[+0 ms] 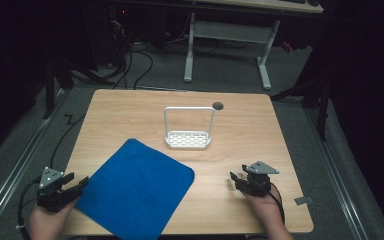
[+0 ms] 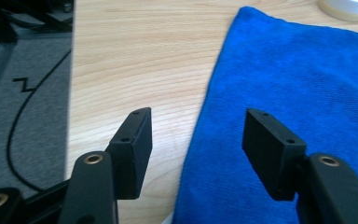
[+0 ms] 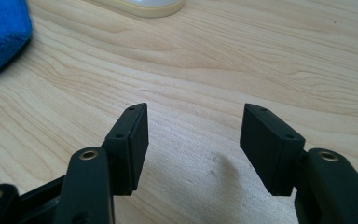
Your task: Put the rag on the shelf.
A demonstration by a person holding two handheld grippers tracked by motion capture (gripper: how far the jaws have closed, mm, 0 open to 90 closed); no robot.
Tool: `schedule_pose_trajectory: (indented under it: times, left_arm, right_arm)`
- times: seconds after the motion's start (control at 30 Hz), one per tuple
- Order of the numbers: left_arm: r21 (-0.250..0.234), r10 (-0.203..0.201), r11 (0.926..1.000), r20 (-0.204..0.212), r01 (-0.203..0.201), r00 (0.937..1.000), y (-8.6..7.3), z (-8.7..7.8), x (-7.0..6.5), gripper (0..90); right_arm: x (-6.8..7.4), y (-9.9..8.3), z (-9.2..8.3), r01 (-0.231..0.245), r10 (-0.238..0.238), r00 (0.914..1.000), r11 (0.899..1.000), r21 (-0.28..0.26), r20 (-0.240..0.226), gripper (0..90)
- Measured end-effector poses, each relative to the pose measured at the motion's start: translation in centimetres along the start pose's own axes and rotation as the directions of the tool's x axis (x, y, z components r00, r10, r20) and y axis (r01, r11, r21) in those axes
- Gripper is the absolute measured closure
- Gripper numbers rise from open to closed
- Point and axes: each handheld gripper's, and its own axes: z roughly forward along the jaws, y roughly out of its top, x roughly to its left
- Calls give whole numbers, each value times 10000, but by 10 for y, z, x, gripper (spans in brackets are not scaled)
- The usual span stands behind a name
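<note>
A blue cloth (image 1: 136,189) lies flat on the wooden table (image 1: 250,130), reaching over its front edge at the left. Behind it stands a white perforated rack (image 1: 188,139) with a tall wire handle. My left gripper (image 1: 77,183) hovers at the cloth's left edge, jaws open and empty; in the left gripper view the blue cloth (image 2: 298,93) edge runs between the spread jaws of the left gripper (image 2: 196,133). My right gripper (image 1: 239,176) stands open over bare wood at the front right, clear of the cloth. In the right gripper view nothing lies between the jaws of the right gripper (image 3: 193,128).
A round cable hole (image 1: 218,105) sits in the table near its back edge. A white desk frame (image 1: 228,37) stands on the grey floor beyond. Cables trail over the floor at the left (image 1: 65,135). A small grey tag (image 1: 303,200) lies off the table's right corner.
</note>
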Motion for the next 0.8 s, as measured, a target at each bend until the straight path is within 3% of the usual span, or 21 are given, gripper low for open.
schedule_pose_trajectory:
  times: [0.4, 0.57, 0.77, 0.8]
  left_arm:
    - [-22, -169, 9999, 417, 170, 9990, 0, 6, -1, 438]
    - [-39, -144, 9999, 426, 145, 9990, 0, 7, -2, 442]
    - [-259, -237, 9994, 481, 250, 9986, 0, 3, -2, 476]
    - [-314, -260, 9991, 624, 280, 9977, -1, 1, -2, 509]
  right_arm:
    - [-1, -1, -4, -272, 271, 9996, 9995, -146, -60, 455]
    - [1, 1, -3, -33, 31, 9999, 9998, -197, -126, 462]
    - [16, 7, -1, 156, -176, 9983, 9992, -366, -553, 490]
    - [24, 9, 1, 251, -280, 9960, 9991, -345, -846, 506]
